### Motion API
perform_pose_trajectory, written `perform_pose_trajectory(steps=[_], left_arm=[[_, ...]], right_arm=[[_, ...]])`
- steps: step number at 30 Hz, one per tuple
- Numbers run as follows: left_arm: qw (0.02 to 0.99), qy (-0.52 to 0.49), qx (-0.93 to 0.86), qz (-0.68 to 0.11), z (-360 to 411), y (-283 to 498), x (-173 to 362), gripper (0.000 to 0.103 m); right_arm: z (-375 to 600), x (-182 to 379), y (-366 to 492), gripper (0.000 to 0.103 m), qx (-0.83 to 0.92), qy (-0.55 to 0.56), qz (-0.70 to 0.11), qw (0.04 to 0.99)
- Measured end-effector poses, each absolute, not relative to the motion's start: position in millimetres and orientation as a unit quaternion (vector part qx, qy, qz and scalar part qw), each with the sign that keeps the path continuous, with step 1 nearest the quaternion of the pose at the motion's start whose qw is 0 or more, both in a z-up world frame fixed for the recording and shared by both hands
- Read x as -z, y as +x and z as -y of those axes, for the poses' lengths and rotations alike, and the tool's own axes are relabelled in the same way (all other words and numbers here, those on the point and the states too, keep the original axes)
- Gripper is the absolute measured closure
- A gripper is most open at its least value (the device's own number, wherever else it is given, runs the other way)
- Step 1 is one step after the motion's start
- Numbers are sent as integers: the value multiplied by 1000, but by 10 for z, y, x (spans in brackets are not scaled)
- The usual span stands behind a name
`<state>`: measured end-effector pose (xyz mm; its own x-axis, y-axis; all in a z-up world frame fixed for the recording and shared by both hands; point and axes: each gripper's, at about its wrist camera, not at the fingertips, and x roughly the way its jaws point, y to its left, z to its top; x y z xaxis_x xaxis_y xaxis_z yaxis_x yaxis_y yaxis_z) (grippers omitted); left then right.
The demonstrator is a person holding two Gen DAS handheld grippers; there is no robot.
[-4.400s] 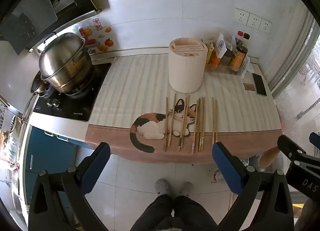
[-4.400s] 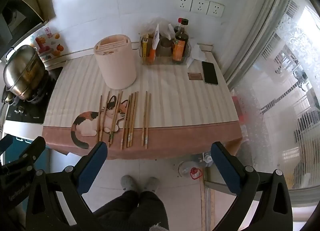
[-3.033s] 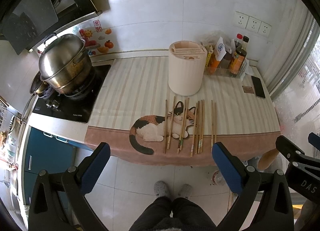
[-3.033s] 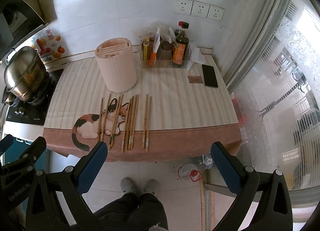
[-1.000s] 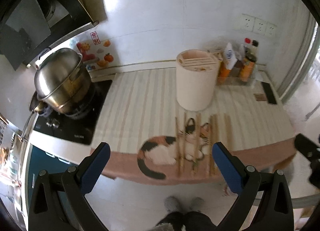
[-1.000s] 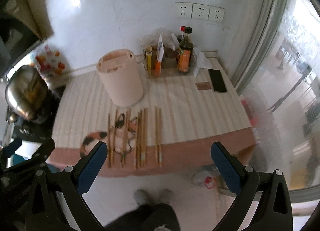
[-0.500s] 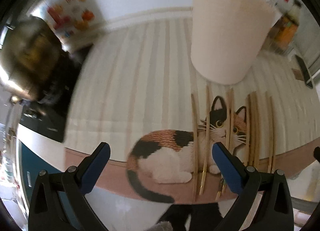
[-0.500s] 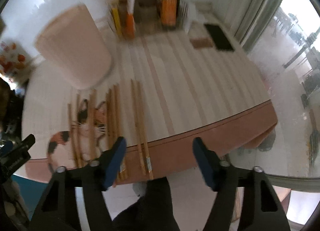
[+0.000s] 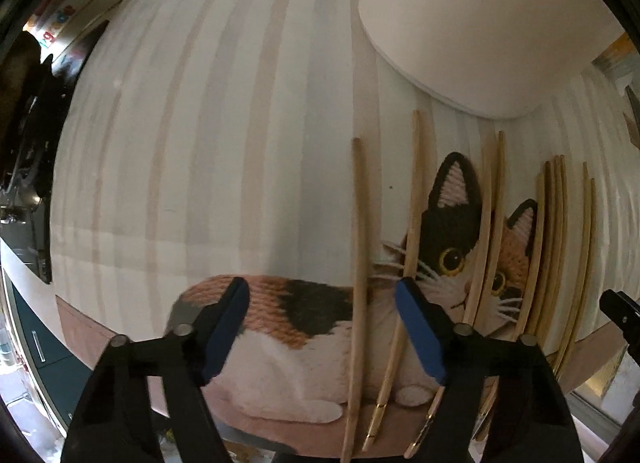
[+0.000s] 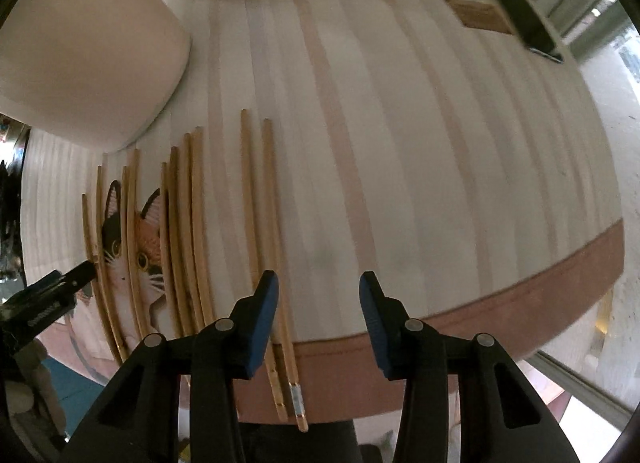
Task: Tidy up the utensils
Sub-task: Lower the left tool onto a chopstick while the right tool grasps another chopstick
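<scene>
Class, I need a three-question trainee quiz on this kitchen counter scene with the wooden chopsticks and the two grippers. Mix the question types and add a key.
1. True or false: the left gripper already clamps a wooden chopstick.
2. Multiple choice: what picture is on the striped mat under the chopsticks? A) a dog B) a calico cat C) a fish
3. Fill in: in the right wrist view, the black phone lies beside a small ______ card.

Key: 1 false, its jaws are closing with the leftmost chopstick between them, pads not yet pressing it. 2 B, the cat. 3 brown.
</scene>
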<state>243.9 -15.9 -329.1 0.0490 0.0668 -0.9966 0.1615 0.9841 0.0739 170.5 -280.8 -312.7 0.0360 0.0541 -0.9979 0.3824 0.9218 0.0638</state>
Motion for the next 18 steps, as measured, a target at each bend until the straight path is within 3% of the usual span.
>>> perform_pose_trajectory(steps=[2,4,5,6,8,14,18], left_arm=[[722,80,34,-687,149,2439,3306,55],[726,67,44,-684,122,2441,3295,77],[725,63,45,-684,104,2437,3294,93],[725,68,43,-684,88,2428,3301,98],[724,69,42,-685,59,2464,3286,98],[719,55,41,-691,-61,2516,3307,98],[716,57,49,-694,-161,2512,3292,97]], right_arm=[[2783,3191,1770,59,111,150,-691,698],[2753,3261,1822,59,106,141,-698,694],[2738,3297,1843,59,107,136,-701,692],[2727,3333,1858,59,108,132,-703,690],[2690,3403,1876,64,109,119,-707,688],[2627,3430,1869,94,115,76,-704,697],[2734,3418,1801,95,121,81,-710,689]])
